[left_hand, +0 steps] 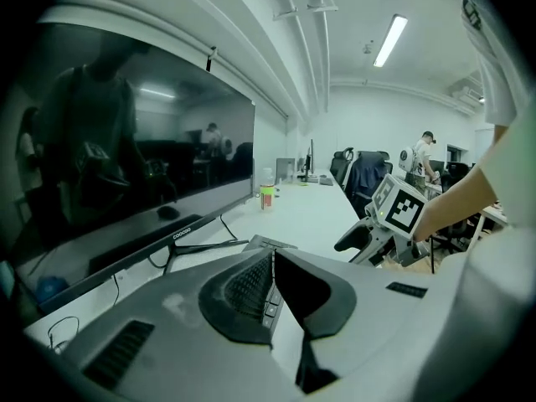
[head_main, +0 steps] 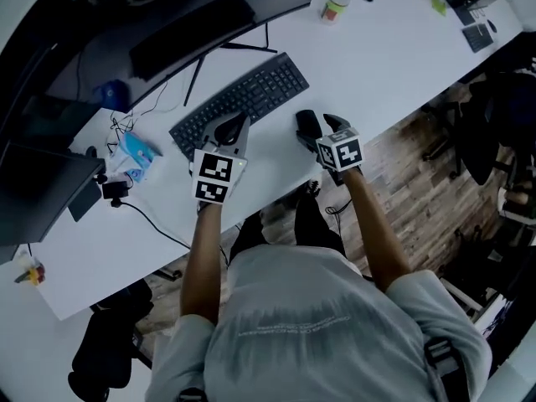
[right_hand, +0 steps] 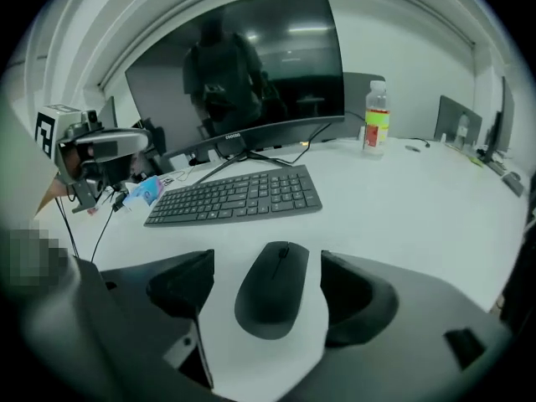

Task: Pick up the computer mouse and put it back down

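Note:
The black computer mouse (right_hand: 272, 287) lies flat on the white desk (right_hand: 402, 199), between the two jaws of my right gripper (right_hand: 270, 296). That gripper is open, with a strip of desk showing on each side of the mouse. In the head view the mouse (head_main: 306, 126) sits right of the black keyboard (head_main: 243, 99), and the right gripper (head_main: 321, 131) reaches over it from the desk's near edge. My left gripper (head_main: 232, 130) hovers over the keyboard's near edge, its jaw tips (left_hand: 272, 260) touching with nothing held.
A wide dark monitor (head_main: 167, 15) stands behind the keyboard. A drink bottle (head_main: 335, 5) stands at the far right of the desk. A blue packet with tangled cables (head_main: 134, 153) lies left of the keyboard, near a dark device (head_main: 42, 191). Office chairs stand on the wood floor (head_main: 419, 174).

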`<state>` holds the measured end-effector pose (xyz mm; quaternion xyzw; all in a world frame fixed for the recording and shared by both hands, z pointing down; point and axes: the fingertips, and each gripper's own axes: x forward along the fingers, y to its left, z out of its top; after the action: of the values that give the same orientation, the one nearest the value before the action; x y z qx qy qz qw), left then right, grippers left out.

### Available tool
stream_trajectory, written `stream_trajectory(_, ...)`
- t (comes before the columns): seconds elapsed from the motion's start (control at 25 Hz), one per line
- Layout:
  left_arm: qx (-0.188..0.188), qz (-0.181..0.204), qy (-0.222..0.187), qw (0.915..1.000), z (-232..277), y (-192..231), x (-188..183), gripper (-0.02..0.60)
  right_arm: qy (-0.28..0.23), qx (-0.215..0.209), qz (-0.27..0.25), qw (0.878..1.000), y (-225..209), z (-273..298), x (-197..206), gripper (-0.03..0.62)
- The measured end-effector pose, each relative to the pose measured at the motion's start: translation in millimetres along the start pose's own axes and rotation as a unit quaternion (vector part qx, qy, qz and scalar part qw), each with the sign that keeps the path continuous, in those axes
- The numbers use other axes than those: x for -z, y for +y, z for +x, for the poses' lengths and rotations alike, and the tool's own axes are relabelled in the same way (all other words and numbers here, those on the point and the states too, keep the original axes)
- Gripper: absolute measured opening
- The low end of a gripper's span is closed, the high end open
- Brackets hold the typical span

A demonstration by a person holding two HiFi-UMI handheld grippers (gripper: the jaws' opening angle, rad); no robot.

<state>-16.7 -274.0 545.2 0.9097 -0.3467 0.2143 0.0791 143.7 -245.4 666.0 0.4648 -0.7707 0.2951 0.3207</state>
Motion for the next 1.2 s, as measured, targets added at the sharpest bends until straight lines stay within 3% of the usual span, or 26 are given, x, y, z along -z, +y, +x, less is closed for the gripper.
stream_trajectory(0.32, -0.038, -0.027, 0.037, 0.9983, 5.3, 11.6, 22.2, 0.015, 0.028, 0.010, 0.006, 1.000, -7.1, 42.1, 21.0, 0.418)
stream_trajectory(0.48, -0.054, -0.040, 0.044, 0.9968, 6.1, 17.4, 27.5, 0.015, 0.009, 0.031, -0.019, 0.999, -11.7, 44.9, 22.4, 0.379)
stream_trajectory(0.56, -0.060, -0.043, 0.046, 0.9962, 6.3, 18.8, 28.2, 0.015, 0.007, 0.033, -0.030, 0.999, -14.5, 44.6, 23.5, 0.324)
stream_trajectory(0.92, -0.079, -0.036, 0.037, 0.9955, 14.5, 17.9, 3.7, 0.015, 0.050, -0.050, -0.068, 0.995, -19.2, 41.0, 23.3, 0.304)
stream_trajectory(1.2, -0.093, -0.014, 0.007, 0.9955, 12.0, 22.0, -33.8, 0.015, 0.017, -0.040, -0.087, 0.995, -44.8, 19.3, -19.7, 0.304)
